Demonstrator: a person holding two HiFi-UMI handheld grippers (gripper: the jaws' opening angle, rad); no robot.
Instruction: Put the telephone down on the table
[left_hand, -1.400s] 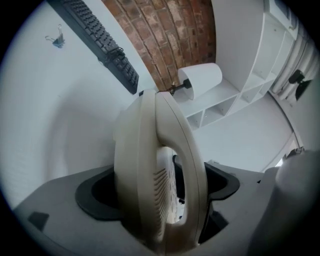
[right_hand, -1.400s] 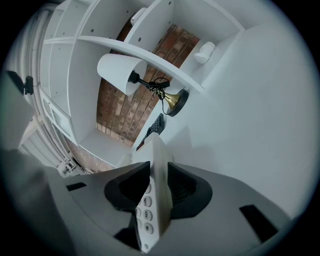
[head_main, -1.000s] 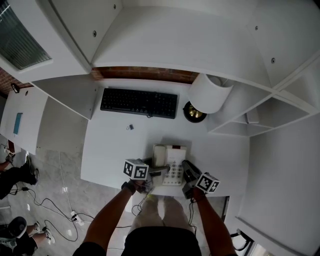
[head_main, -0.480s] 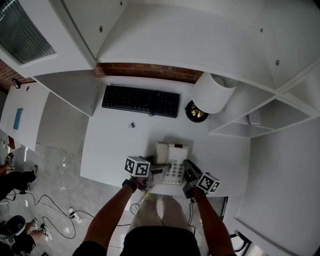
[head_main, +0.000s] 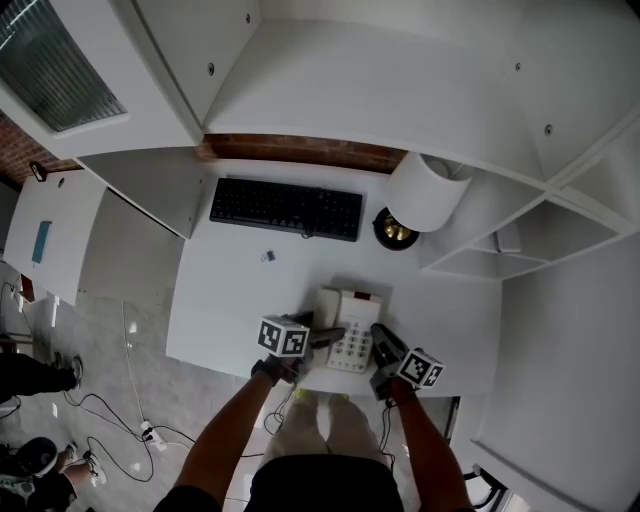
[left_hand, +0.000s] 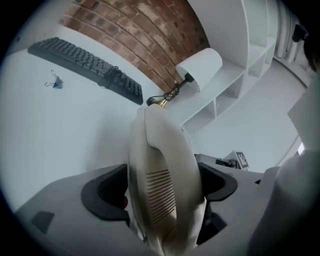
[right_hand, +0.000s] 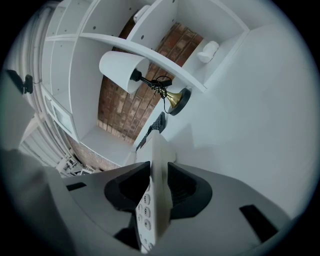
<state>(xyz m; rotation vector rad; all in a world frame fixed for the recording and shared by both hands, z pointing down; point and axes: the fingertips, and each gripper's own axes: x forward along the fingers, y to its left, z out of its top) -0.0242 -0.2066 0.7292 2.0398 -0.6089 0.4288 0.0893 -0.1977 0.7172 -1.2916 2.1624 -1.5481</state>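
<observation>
A cream telephone (head_main: 352, 322) sits near the front edge of the white table (head_main: 235, 295). Its handset (head_main: 327, 306) lies along its left side. My left gripper (head_main: 322, 338) comes in from the left. Its jaws are closing with the handset (left_hand: 162, 185) between them, and both pads touch its sides. My right gripper (head_main: 381, 343) is at the telephone's right front corner, shut on the thin edge of the keypad base (right_hand: 157, 160). The buttons show beside the left pad in the right gripper view.
A black keyboard (head_main: 287, 208) lies at the back of the table, with a small binder clip (head_main: 268, 256) in front of it. A white-shaded lamp (head_main: 425, 190) with a brass base stands at the back right. White shelves rise to the right. Cables lie on the floor to the left.
Both grippers stay on the telephone near the table's front edge. The whole head view has drifted slightly.
</observation>
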